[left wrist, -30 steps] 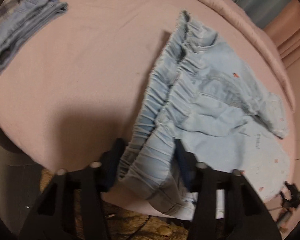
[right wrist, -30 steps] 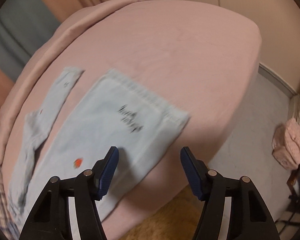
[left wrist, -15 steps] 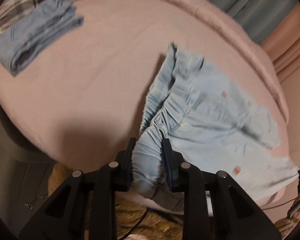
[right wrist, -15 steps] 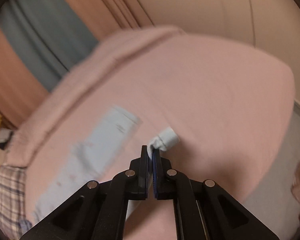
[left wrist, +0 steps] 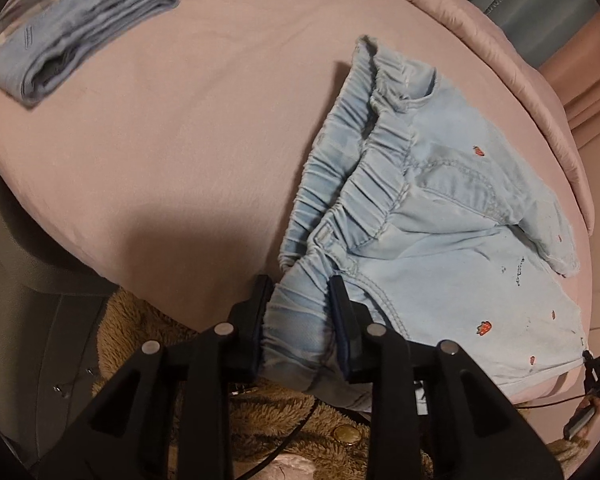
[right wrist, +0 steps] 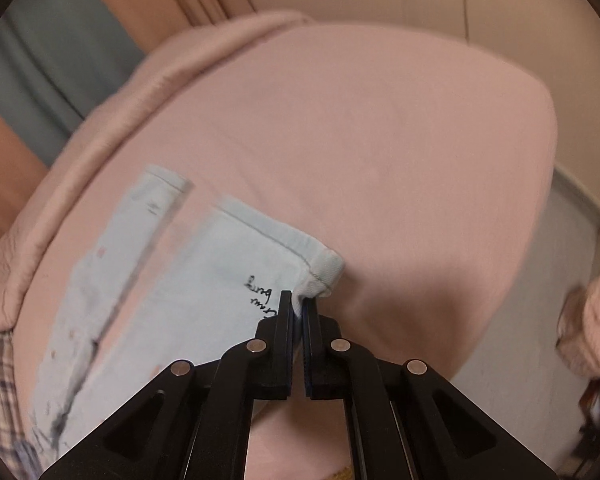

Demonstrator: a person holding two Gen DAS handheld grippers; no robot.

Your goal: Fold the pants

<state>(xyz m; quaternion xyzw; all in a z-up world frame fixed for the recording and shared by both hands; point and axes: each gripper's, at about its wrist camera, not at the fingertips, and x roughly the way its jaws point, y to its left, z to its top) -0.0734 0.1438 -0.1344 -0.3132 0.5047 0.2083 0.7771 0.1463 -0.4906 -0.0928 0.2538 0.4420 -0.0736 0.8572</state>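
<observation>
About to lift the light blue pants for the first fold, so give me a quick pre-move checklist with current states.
1. Left gripper clamped on the bunched waistband: ok; its jaws have just been adjusting around the fabric.
2. Right gripper pinching the leg hem: ok, jaws shut on it.
3. Far pant leg flat on the bed: ok.
4. Folded blue garment clear of the pants: ok.
5. Near edge of the pants fully on the bed: not ok, it overhangs.
</observation>
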